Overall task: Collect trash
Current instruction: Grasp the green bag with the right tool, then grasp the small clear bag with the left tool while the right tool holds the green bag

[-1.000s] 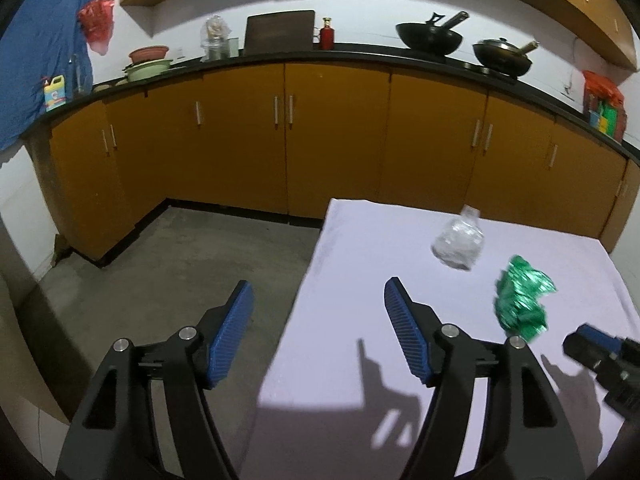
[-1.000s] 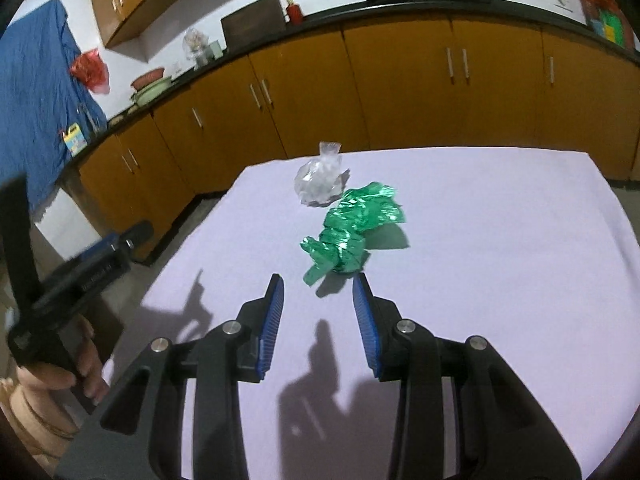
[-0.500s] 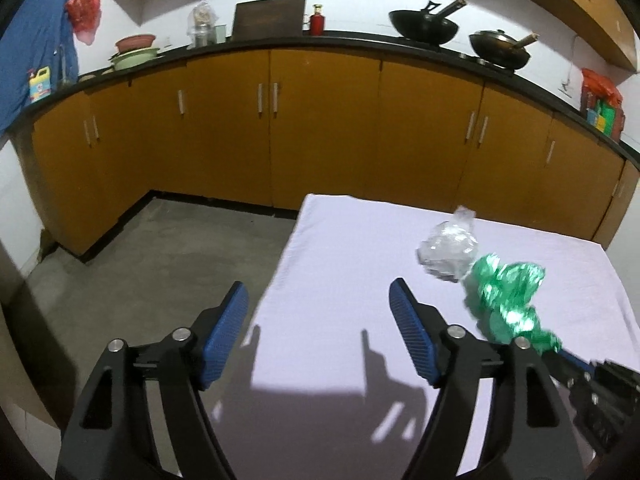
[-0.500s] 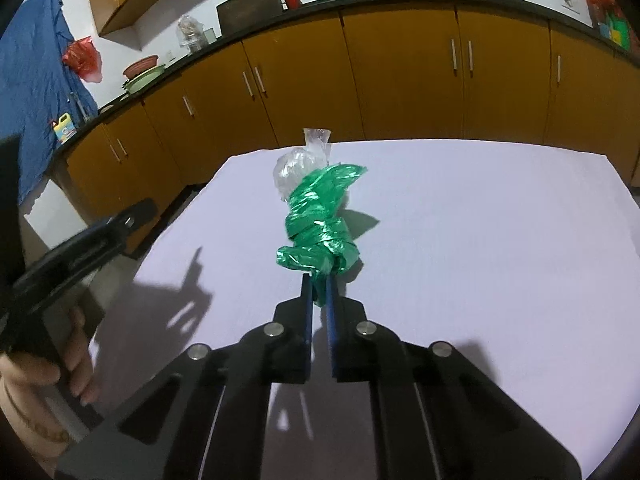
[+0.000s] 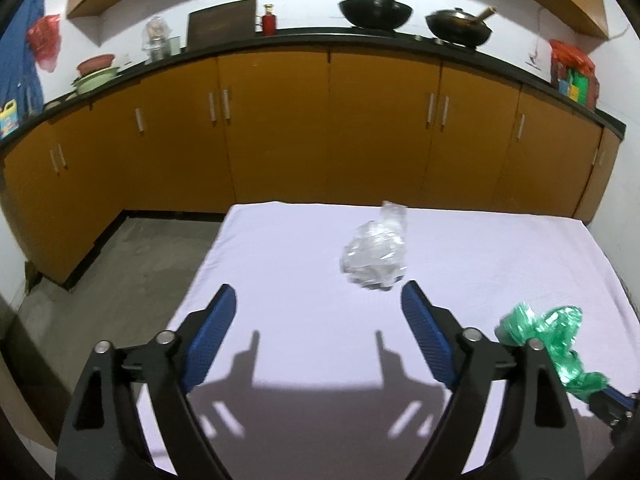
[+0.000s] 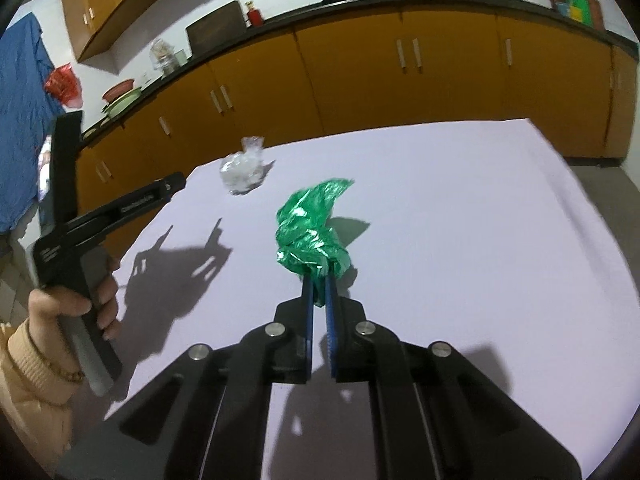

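Observation:
A crumpled green plastic wrapper [image 6: 310,232] is pinched between the blue pads of my right gripper [image 6: 318,278], which is shut on it and holds it above the white table [image 6: 460,220]. It also shows in the left wrist view [image 5: 552,340] at the right. A crumpled clear plastic bag [image 5: 374,258] lies on the table, just ahead of my left gripper [image 5: 318,300], which is open and empty. The clear bag also shows in the right wrist view [image 6: 244,168], far left, with the left gripper [image 6: 120,208] beside it.
The table's left edge [image 5: 200,280] drops to a grey floor [image 5: 120,272]. Orange cabinets [image 5: 320,128] with a black counter run along the back, holding woks [image 5: 376,10], bowls and bottles.
My right gripper closed on the green wrapper and lifted it off the table. My left gripper swung right over the table toward the clear bag.

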`<control>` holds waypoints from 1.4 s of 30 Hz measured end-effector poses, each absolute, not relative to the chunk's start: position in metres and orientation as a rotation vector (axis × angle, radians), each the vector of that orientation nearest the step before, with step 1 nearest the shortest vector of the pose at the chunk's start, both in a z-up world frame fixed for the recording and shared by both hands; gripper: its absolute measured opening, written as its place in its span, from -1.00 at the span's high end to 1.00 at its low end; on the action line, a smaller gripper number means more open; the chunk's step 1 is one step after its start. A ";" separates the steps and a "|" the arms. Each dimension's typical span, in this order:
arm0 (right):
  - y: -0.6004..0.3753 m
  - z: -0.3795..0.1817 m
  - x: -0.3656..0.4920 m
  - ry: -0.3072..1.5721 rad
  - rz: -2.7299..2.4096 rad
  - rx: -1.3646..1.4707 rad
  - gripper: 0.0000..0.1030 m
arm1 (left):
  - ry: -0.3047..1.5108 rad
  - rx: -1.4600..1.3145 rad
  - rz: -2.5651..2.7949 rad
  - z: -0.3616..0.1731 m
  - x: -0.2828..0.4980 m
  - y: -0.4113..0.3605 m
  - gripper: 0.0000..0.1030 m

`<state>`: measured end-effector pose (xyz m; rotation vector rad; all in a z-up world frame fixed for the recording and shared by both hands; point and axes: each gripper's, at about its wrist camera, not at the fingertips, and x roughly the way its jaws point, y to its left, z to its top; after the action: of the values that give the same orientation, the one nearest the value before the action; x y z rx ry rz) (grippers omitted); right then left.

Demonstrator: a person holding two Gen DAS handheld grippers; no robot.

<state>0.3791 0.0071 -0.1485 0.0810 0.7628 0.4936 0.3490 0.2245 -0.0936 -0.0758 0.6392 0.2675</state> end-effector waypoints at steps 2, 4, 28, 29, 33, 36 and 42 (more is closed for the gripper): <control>-0.006 -0.146 0.377 0.750 0.468 0.086 0.86 | 0.647 -0.063 0.257 -0.095 0.358 0.216 -0.76; -0.023 -0.145 0.378 0.746 0.439 0.107 0.86 | 0.651 -0.051 0.249 -0.097 0.371 0.208 -0.79; -0.111 -0.143 0.372 0.730 0.334 0.195 0.86 | 0.778 -0.075 0.237 -0.121 0.421 0.197 0.68; -0.113 -0.141 0.370 0.726 0.332 0.198 0.86 | 0.774 -0.068 0.232 -0.120 0.417 0.194 0.69; -0.124 -0.130 0.360 0.707 0.319 0.203 0.86 | 0.749 -0.039 0.197 -0.109 0.389 0.175 0.70; -0.136 -0.121 0.348 0.692 0.301 0.204 0.86 | 0.735 -0.023 0.155 -0.099 0.369 0.153 0.70; -0.162 -0.103 0.315 0.669 0.260 0.205 0.87 | 0.720 -0.019 0.035 -0.079 0.324 0.102 0.70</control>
<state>0.3154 -0.1623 -0.1033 0.2054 0.6692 0.2599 0.3238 0.1020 -0.0790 -0.0188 0.7202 0.0353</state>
